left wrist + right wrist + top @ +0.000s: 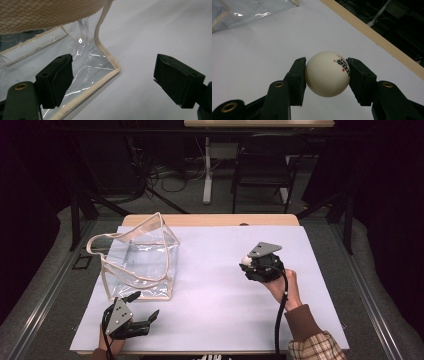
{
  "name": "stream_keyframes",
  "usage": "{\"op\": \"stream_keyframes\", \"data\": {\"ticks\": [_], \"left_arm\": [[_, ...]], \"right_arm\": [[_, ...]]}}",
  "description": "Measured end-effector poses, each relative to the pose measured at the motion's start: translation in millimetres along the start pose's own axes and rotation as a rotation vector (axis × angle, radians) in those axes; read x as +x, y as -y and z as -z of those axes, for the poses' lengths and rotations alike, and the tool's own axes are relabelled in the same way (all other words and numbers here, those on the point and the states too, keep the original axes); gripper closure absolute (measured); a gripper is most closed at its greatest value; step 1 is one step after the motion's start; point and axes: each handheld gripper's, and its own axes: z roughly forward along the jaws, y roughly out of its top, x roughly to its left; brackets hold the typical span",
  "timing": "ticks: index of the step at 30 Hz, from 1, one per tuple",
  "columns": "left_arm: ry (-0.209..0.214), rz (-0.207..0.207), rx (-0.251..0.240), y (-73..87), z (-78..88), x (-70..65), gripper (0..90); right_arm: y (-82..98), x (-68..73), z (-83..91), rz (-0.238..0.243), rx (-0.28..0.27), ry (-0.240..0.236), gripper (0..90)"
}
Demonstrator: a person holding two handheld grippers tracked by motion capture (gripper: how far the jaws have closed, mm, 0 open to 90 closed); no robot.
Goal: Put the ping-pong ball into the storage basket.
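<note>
Above the white table, the right hand-held gripper (327,75) clamps a cream ball (327,74) with dark print and red stars.

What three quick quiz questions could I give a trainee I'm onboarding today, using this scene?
1. True or false: the right claw is shut on a ball.
2. Which corner of the clear bag sits between the left claw's open jaws? A. its far top corner B. a bottom corner C. its handle
3. Fill in: the ball is white with dark print and small red ____.

Key
1. True: both pads press its sides, above the table.
2. B: the beige-trimmed bottom corner lies there, next to the left jaw and untouched by the other.
3. stars
</note>
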Motion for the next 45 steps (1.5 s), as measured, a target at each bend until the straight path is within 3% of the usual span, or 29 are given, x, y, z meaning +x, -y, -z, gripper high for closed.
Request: {"op": "stream_keyframes", "data": {"ticks": [45], "left_arm": [[0.001, -0.001, -0.002, -0.1, 0.0, 0.1, 16.0]], "right_arm": [[-25.9, 3.6, -13.1, 0.033, 0.004, -0.013, 51.0]]}}
